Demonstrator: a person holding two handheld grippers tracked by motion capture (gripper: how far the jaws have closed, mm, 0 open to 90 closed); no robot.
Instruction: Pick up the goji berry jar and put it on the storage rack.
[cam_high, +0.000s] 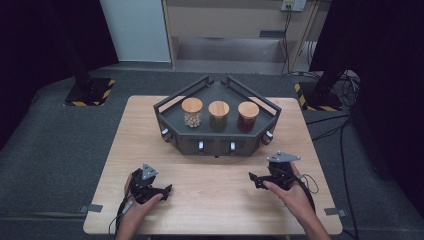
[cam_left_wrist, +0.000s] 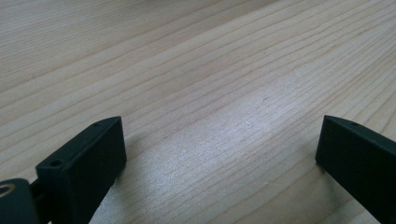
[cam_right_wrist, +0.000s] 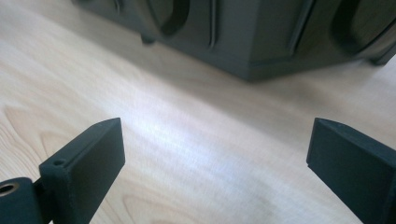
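Wooden tabletop (cam_high: 215, 200) is bare under both grippers, which rest low on its near half, well apart. The left gripper (cam_high: 167, 189) is held with jaws wide apart and nothing between them; the right gripper (cam_high: 253, 178) is likewise spread wide and empty. A dark rack (cam_high: 215, 142) stands in the far middle, carrying three cork-lidded jars in a row: a pale jar (cam_high: 192, 113), a green jar (cam_high: 218, 116) and a red jar (cam_high: 248, 116). A reach for a jar is best made from above the rack's front wall, with the jaws squared to the glass below the lid. The raised side rails (cam_high: 177, 97) and neighbouring jars could be knocked.
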